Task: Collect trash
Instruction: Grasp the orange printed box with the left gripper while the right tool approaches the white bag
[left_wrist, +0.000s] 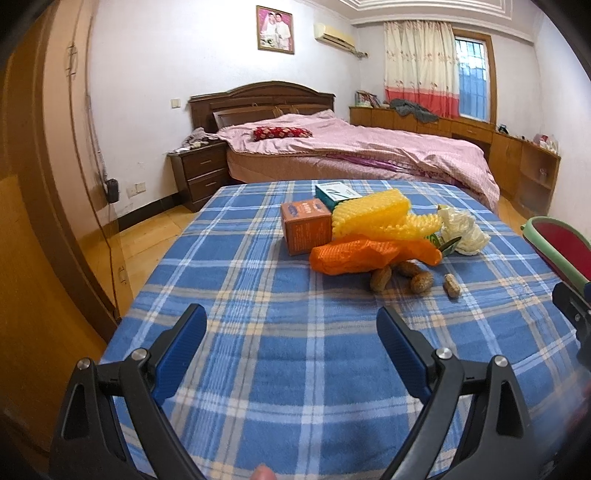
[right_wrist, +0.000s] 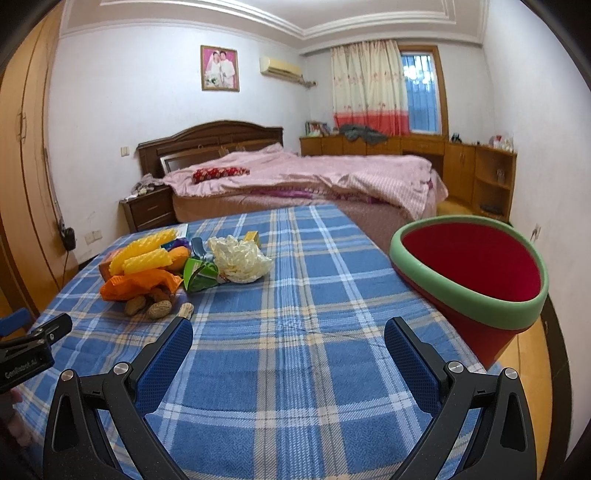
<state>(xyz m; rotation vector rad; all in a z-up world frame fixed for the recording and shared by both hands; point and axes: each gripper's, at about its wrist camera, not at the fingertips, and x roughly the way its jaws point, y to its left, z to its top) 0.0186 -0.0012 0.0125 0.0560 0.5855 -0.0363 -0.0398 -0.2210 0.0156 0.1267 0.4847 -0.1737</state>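
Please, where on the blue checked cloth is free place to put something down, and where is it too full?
Free: the wide strip of checked cloth between both open claws and the peanuts; also the patch between the crumpled white bag and the red bin. Crowded: the far left, around the yellow foam nets and orange wrapper.

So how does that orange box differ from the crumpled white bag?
The orange box is stiff, square-edged and printed; the crumpled white bag is soft, shapeless and plain. The box stands at the pile's left end, the bag at its right. Both lie on the plaid cloth, untouched by either gripper.
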